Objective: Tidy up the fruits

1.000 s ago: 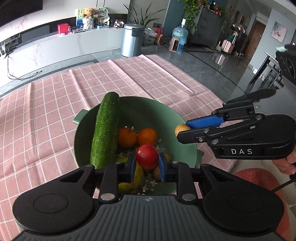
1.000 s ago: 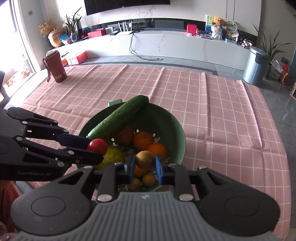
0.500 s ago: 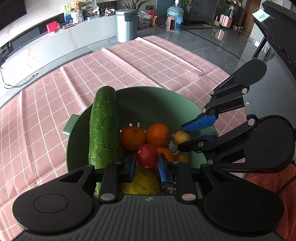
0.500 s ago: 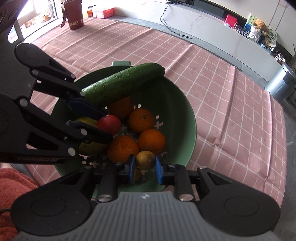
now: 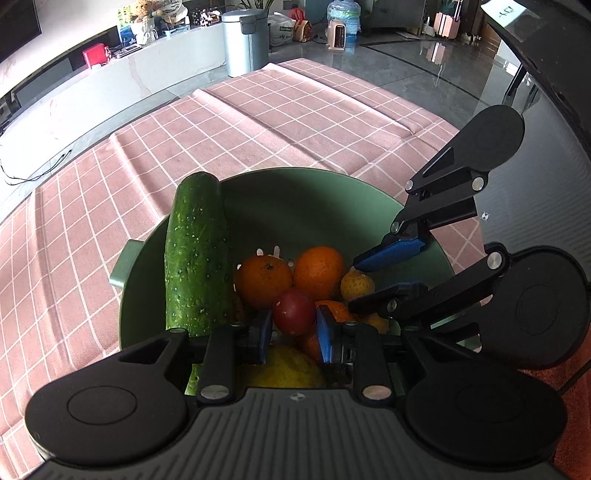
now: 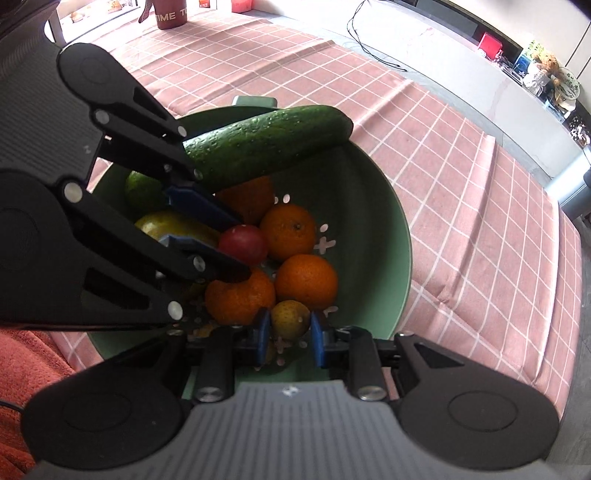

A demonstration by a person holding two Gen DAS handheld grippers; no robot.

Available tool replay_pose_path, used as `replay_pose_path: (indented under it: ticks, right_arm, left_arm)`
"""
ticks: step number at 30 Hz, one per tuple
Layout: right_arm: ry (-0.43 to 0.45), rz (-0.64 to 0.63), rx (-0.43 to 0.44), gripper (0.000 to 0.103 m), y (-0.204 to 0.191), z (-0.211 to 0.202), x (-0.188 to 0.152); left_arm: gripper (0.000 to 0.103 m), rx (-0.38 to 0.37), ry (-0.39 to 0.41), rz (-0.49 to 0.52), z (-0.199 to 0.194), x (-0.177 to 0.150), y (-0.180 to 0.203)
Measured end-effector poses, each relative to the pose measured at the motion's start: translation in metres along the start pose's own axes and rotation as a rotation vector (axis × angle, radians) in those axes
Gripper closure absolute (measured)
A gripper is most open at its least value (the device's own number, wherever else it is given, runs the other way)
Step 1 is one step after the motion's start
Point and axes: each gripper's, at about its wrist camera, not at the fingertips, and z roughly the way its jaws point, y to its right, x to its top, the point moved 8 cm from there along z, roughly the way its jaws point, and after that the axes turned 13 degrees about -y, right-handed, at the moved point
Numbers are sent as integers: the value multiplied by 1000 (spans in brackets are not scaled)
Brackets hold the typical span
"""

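A green colander bowl (image 5: 314, 199) on the pink checked cloth holds a long cucumber (image 5: 195, 254), several oranges (image 5: 263, 281) and a yellow fruit (image 5: 288, 369). My left gripper (image 5: 294, 328) is shut on a small red fruit (image 5: 294, 312), low inside the bowl. My right gripper (image 6: 289, 334) is shut on a small yellow-orange fruit (image 6: 290, 319), also low in the bowl (image 6: 384, 221), just right of the left gripper. In the right wrist view the red fruit (image 6: 243, 243) sits between the left gripper's blue pads. A green lime (image 6: 142, 190) lies under the cucumber (image 6: 266, 146).
A red-orange towel (image 6: 26, 354) lies at the near edge beside the bowl. A dark red bottle (image 6: 170, 14) stands at the table's far corner. A metal bin (image 5: 245, 42) stands on the floor beyond the table.
Both grippers have lowered into the bowl with their fruits still held. The right gripper's jaws now look a little wider around its fruit.
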Motion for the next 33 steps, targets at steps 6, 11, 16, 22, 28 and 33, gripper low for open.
replay_pose_path:
  ticks: [6,11,16,22,28,33]
  right_arm:
    - [2,-3,-10,83,-4,-3,-3]
    - [10,4,-28,76,-6,-9,-5]
    - [45,35,-22,75,-5,-29,-7]
    - [120,148,-29,64,-9,-69,-7]
    - [240,327,11,59,-14,-118,-14]
    - [357,469,56,51,-25,-156,-19]
  left_arm:
    - [63,-5,8,-5,-3,-2,0]
    - [59,-10,25,-19,-12,-4,-1]
    - [59,-13,85,-43,-41,-7,-4]
    - [58,5,182,-153,-91,-22,-24]
    - [53,95,282,-232,-140,-41,-37]
    - [44,151,352,-276,-168,-57,-39]
